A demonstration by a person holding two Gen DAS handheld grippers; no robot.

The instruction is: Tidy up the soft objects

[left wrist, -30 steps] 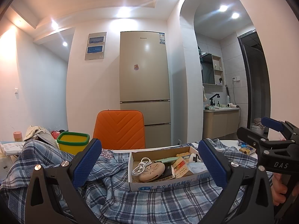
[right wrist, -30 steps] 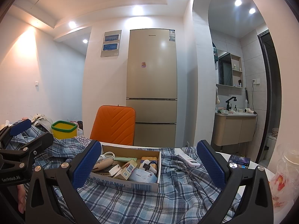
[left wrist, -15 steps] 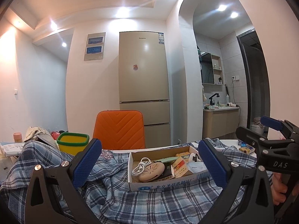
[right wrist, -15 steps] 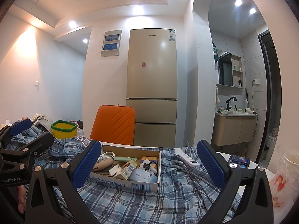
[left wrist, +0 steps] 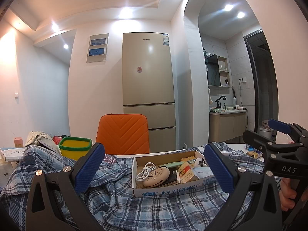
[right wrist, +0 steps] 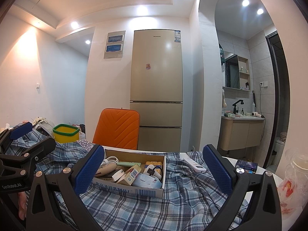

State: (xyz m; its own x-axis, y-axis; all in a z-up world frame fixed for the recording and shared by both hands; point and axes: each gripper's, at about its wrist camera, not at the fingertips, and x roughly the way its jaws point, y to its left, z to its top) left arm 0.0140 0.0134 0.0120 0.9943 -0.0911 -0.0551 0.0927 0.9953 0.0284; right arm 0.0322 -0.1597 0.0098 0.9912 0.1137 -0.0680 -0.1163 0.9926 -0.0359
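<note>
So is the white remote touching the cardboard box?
Apart. The right wrist view shows the remote lying on the plaid cloth to the right of the box, with a strip of cloth between them.

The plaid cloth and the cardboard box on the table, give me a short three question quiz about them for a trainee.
1. True or false: the cardboard box sits on top of the plaid cloth.
2. Which is shut on the cloth: A the left hand-held gripper, B the right hand-held gripper, C neither?
3. Fill in: the white remote lies on the cloth to the ____ of the box in the right wrist view.

Key: 1 true. 2 C, both are open and hold nothing. 3 right.
</note>
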